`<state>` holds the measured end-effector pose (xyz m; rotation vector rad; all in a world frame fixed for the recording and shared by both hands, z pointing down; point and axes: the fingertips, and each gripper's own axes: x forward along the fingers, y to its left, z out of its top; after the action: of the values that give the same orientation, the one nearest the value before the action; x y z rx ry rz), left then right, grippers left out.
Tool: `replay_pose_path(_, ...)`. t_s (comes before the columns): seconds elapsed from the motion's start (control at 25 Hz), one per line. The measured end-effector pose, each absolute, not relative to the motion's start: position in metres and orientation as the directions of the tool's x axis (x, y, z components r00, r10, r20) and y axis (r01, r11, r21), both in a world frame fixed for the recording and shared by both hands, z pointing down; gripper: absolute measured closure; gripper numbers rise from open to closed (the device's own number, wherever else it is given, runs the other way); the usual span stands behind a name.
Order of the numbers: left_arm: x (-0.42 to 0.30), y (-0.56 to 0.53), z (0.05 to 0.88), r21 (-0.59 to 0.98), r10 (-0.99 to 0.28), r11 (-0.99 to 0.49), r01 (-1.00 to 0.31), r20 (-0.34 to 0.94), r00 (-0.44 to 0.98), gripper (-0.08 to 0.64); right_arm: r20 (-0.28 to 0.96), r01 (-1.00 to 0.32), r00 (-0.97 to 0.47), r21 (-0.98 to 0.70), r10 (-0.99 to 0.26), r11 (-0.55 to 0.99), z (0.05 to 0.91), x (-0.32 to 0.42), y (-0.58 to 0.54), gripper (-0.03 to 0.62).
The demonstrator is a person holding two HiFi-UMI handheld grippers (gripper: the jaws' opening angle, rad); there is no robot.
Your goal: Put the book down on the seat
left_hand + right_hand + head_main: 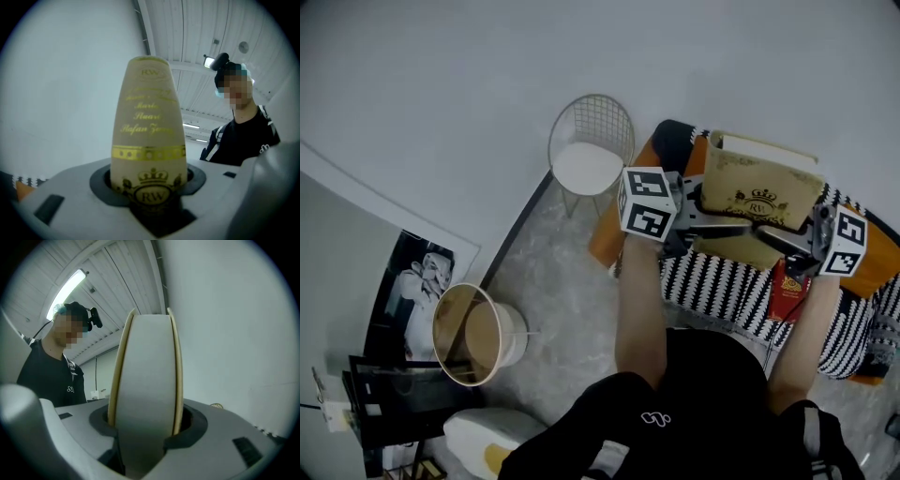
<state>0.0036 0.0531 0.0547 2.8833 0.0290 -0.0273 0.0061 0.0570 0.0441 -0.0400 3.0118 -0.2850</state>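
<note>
holding the book between both claws, i have it over the seat, an orange one with a black-and-white patterned cover spread across it. my left claw is closed on the spine side: its own view fills with the beige spine, gold lettering running up it and a crown with the letters rw at the bottom, wedged in the slot between the two grey jaws. my right claw is clamped on the opposite edge; there the pale block of pages stands between two thin tan covers, and the jaws press on them from either side, standing fairly wide because the book is thick. from the head view the front cover faces up at me, gold crest showing, with the white page edge along the far side. the two claws point at each other across the book, marker cubes on the outside. whether the underside of the book touches the patterned cover i cannot tell from above. a red packet lies on the cover just beside my right forearm. to the left of the seat stands a white wire chair with a round white pad, on a pale marbled floor. nearer me and well apart from the seat sits a round bin with a wood-coloured inside, and a black-and-white picture just beside it.
</note>
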Motion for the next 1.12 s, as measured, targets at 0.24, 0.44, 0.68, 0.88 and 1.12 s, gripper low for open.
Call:
replay_pose_path(0.24,0.003,0.056,0.050,0.229,0.019,-0.973,0.028,-0.039,0.999,0.330,-0.106,-0.032,-0.993,-0.178,-0.052,0.983,0.040,0.006,0.061,0.350)
replay_pose_path(0.44,-0.001,0.053,0.047,0.237,0.038,-0.970,0.057,-0.084,0.996,0.330,-0.061,-0.061,-0.995,-0.179,-0.073,0.982,0.036,0.001,0.057,0.348)
replay_pose_path(0.68,0.000,0.044,0.058,0.248,0.049,-0.966,0.078,-0.119,0.992,0.330,-0.034,-0.088,-0.995,-0.216,-0.098,0.972,0.046,0.003,0.050,0.348)
replay_pose_path(0.88,0.001,0.032,0.072,0.289,0.039,-0.955,0.072,-0.117,0.992,0.330,-0.030,-0.103,-0.993,-0.254,-0.115,0.962,0.061,0.004,0.037,0.350)
replay_pose_path(1.12,0.015,0.028,0.082,0.335,0.053,-0.938,0.088,-0.114,0.992,0.330,-0.034,-0.118,-0.990,-0.295,-0.133,0.948,0.070,0.018,0.032,0.350)
